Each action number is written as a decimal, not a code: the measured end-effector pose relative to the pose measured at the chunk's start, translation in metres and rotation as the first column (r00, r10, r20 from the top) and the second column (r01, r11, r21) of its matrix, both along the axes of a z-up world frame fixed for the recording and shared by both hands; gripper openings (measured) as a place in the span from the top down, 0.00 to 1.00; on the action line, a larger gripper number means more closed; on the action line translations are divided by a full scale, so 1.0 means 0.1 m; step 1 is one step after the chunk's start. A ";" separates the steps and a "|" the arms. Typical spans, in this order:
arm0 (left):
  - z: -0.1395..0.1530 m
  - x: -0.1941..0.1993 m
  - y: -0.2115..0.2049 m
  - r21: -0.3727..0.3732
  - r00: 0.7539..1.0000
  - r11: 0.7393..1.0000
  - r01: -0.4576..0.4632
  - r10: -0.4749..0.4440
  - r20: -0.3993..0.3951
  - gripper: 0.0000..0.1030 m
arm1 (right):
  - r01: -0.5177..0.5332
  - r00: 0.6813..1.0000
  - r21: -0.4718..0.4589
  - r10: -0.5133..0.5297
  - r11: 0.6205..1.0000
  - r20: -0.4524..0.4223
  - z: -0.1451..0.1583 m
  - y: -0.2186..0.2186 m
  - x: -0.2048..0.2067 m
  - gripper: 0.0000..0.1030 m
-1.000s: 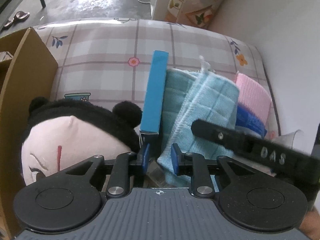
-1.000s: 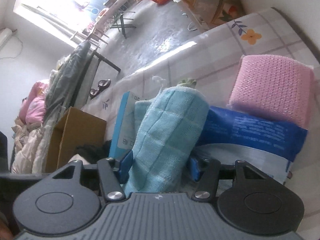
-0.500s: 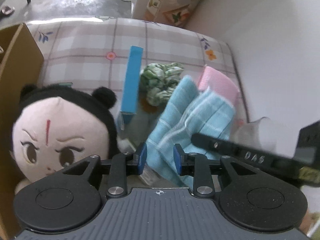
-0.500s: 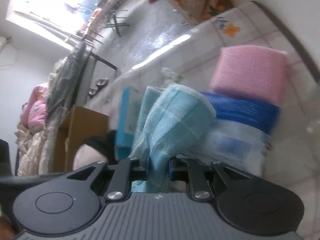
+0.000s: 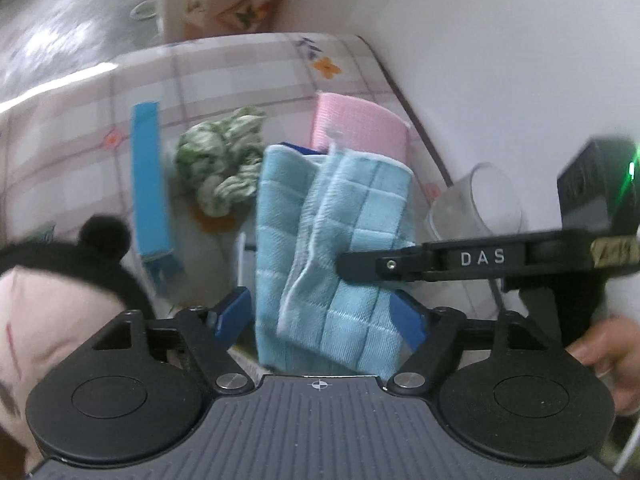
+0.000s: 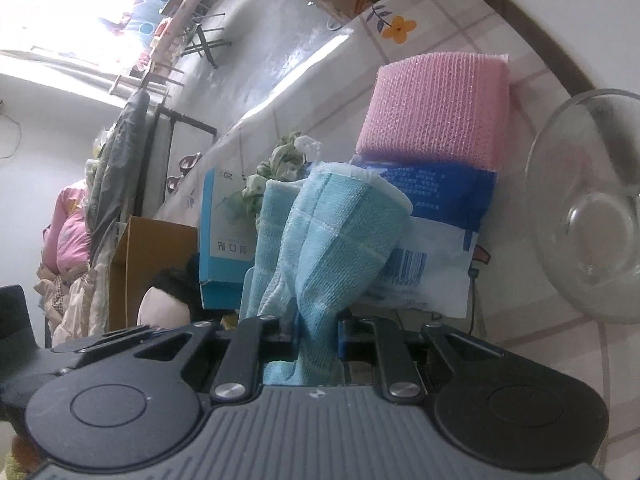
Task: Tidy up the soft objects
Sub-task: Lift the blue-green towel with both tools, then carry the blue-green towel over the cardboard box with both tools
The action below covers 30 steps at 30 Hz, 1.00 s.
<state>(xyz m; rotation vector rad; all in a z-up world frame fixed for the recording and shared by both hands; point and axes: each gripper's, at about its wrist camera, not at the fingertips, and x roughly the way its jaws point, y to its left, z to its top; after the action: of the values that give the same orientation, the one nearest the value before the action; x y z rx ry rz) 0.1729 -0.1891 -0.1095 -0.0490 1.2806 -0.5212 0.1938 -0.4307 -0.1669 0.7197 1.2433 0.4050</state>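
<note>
On the checked bedcover (image 5: 240, 68), the left gripper (image 5: 324, 312) has let go: a second ago its blue pads stood close together beside the blue box (image 5: 150, 184), and now its jaws are opening wide, with the cloth (image 5: 332, 240) hanging between them and neither pad pressing it. The right gripper (image 6: 318, 332), which stood apart around the cloth a second ago, is now clamped tight on its lower fold and holds it up in front of the pile. The green scrunchie (image 5: 218, 164), hidden behind the cloth earlier, now shows.

"DAS" is printed in white on the right gripper's finger (image 5: 460, 264) as it crosses the left view. The box carries "20" and some characters, upside down in the right view (image 6: 224, 232). The blue-and-white packet (image 6: 432, 216) bears small print and a barcode, too fine to read.

The cloth is light blue, soft, quilted in squares, with a pale stitched edge, folded double and bunched where it is pinched. Behind it lie a pink sponge (image 6: 436, 112), the packet under it, and a glass bowl (image 6: 588, 208) to the right. A doll (image 5: 60, 304) lies at the left.
</note>
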 end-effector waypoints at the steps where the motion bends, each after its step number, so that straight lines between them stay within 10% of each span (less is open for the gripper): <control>1: -0.02 0.00 -0.04 0.013 1.000 1.000 0.022 -0.022 0.010 0.22 | -0.005 1.000 0.002 0.005 1.000 -0.006 -0.02 -0.02 0.01 0.83; 18: -0.12 -0.01 -0.18 0.084 0.996 0.996 0.026 -0.033 0.079 0.22 | 0.026 0.997 0.149 -0.015 0.988 -0.071 -0.19 -0.09 0.08 0.83; 30: -0.01 -0.09 -0.20 0.107 0.994 0.993 0.052 -0.062 0.088 0.56 | 0.053 0.995 0.231 -0.033 0.972 -0.089 -0.22 -0.11 0.06 0.83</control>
<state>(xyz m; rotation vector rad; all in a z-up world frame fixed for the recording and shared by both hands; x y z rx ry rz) 0.1643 -0.2089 -0.1102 0.0982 1.2207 -0.4991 0.2000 -0.4418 -0.1892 0.9712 1.2698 0.4948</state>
